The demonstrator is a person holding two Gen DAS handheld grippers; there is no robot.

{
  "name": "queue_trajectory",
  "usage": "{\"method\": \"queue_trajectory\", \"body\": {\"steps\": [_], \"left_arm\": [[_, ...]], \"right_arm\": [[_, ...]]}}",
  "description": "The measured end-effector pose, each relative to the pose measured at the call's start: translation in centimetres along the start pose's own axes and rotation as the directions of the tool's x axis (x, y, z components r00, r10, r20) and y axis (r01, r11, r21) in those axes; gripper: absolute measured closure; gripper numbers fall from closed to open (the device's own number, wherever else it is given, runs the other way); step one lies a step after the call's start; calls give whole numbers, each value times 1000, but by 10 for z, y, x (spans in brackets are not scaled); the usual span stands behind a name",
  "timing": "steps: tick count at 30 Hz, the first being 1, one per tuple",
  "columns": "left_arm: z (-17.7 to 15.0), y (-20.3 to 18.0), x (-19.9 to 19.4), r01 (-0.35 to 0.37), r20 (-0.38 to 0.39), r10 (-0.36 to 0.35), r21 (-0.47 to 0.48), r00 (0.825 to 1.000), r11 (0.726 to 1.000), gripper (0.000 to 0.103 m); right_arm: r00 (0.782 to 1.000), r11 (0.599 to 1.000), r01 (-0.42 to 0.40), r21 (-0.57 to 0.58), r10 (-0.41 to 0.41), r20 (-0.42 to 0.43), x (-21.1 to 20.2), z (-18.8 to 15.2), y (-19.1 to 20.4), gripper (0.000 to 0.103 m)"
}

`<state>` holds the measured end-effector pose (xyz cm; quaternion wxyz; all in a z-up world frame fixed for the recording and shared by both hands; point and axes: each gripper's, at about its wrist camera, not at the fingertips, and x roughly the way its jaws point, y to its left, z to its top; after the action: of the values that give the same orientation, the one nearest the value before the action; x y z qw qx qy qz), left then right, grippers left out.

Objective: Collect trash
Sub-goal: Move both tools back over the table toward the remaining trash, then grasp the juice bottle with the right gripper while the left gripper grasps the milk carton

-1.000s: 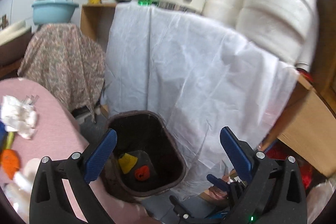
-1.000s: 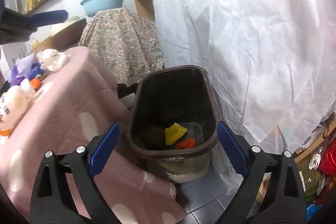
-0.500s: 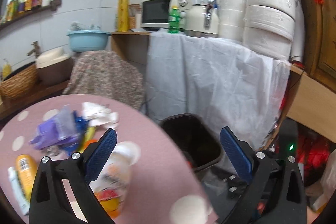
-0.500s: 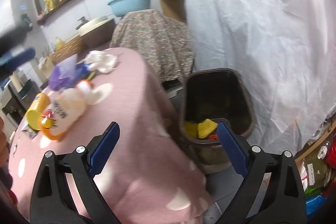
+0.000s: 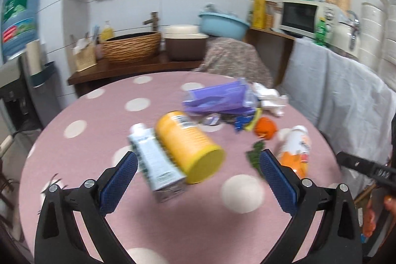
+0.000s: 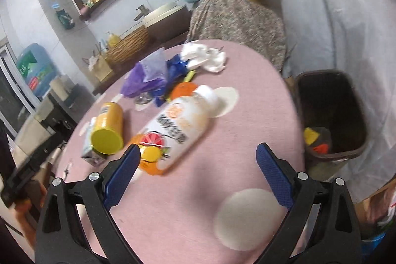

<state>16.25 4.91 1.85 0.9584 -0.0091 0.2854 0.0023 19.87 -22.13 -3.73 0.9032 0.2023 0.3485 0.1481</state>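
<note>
Trash lies on a round pink dotted table (image 5: 104,140): a yellow can (image 5: 189,146) on its side, a pale carton (image 5: 154,162) beside it, a purple bag (image 5: 217,98), white crumpled tissue (image 5: 271,99), an orange piece (image 5: 266,128) and a white-and-orange bottle (image 5: 295,150). My left gripper (image 5: 196,171) hovers open just in front of the can and carton. My right gripper (image 6: 198,166) is open over the table, near the bottle (image 6: 177,126) lying on its side. The brown bin (image 6: 329,115) stands on the floor to the right of the table, with yellow and red scraps inside.
A white sheet (image 6: 341,24) drapes the counter behind the bin. A patterned cloth (image 6: 235,19) covers something past the table. A wooden shelf holds a wicker basket (image 5: 131,46) and brown pot (image 5: 185,47). A water jug (image 5: 17,19) stands at the left.
Both grippers have swung left, away from the bin and over the table. The trash on the table now fills both views; the bin has left the left wrist view.
</note>
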Motion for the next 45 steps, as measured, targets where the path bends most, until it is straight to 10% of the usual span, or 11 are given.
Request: {"method": "queue_trajectory", "body": {"steps": [7,14,27,45], "left_arm": [[-16,40,-1,-45,-20,44,-50,999,998,5],[-27,57,-1,-50,-24,49,-53,999,997,5],[-29,73,5,-29,-52,26,-70,998,997,5],[9,103,87,-8,-303,-62,-223,951,975,7]], "right_arm": [[993,981,-55,185,74,-96,42,15,19,10],[979,970,58,235,-10,-202,75,30,27,10],[913,985,174,19,-154,-377,127,42,50,30],[959,976,83,-203,-134,-249,98,21,71,41]]}}
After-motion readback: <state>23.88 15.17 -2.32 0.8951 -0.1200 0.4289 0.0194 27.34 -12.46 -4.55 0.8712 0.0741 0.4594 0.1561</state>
